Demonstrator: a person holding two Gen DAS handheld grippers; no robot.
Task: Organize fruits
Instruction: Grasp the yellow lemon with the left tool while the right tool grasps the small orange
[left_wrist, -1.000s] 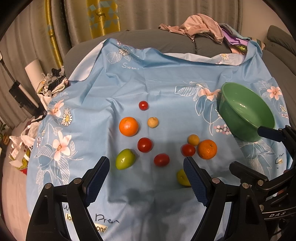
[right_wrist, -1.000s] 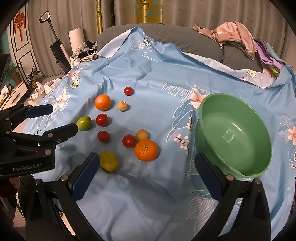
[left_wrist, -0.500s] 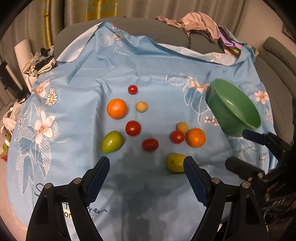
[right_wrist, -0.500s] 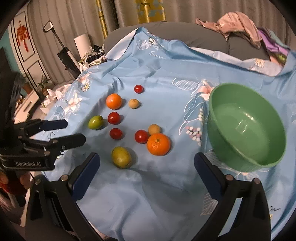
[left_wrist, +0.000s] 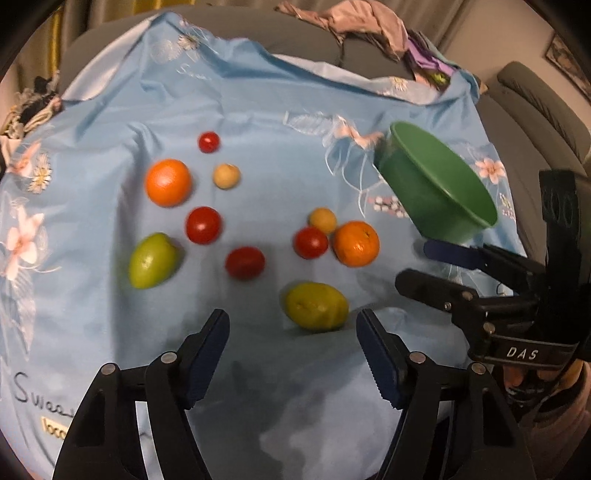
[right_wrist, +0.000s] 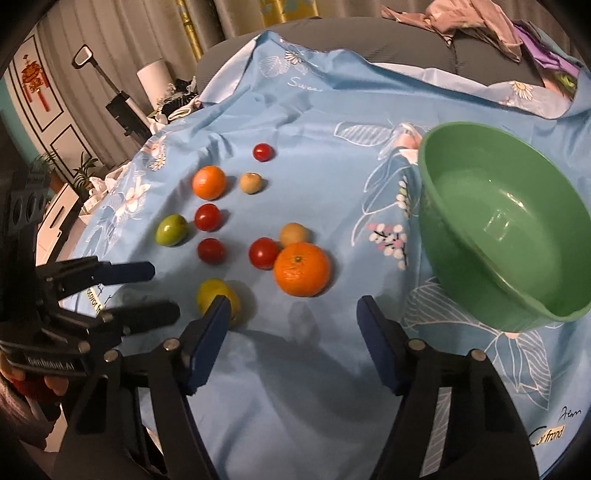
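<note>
Several fruits lie on a blue floral cloth (left_wrist: 258, 103). Two oranges (left_wrist: 168, 182) (right_wrist: 301, 269), several red tomatoes (left_wrist: 203, 225) (right_wrist: 263, 253), two small tan fruits (left_wrist: 226, 176) (right_wrist: 293, 234), a green fruit (left_wrist: 151, 260) (right_wrist: 171, 229) and a yellow-green fruit (left_wrist: 316, 305) (right_wrist: 212, 293) show in both views. An empty green bowl (right_wrist: 498, 236) (left_wrist: 436, 188) stands at the right. My left gripper (left_wrist: 293, 332) is open, just before the yellow-green fruit. My right gripper (right_wrist: 293, 314) is open, just before the near orange.
A grey sofa back (right_wrist: 369, 40) with a pile of clothes (right_wrist: 469, 22) lies behind the cloth. A vacuum (right_wrist: 122, 99), a paper roll (right_wrist: 155, 85) and clutter stand at the left. The cloth's front edge hangs near both grippers.
Both grippers have moved forward and down toward the fruits, which look larger now. The left gripper now faces the yellow-green fruit, the right the near orange. Nothing on the cloth has moved.
</note>
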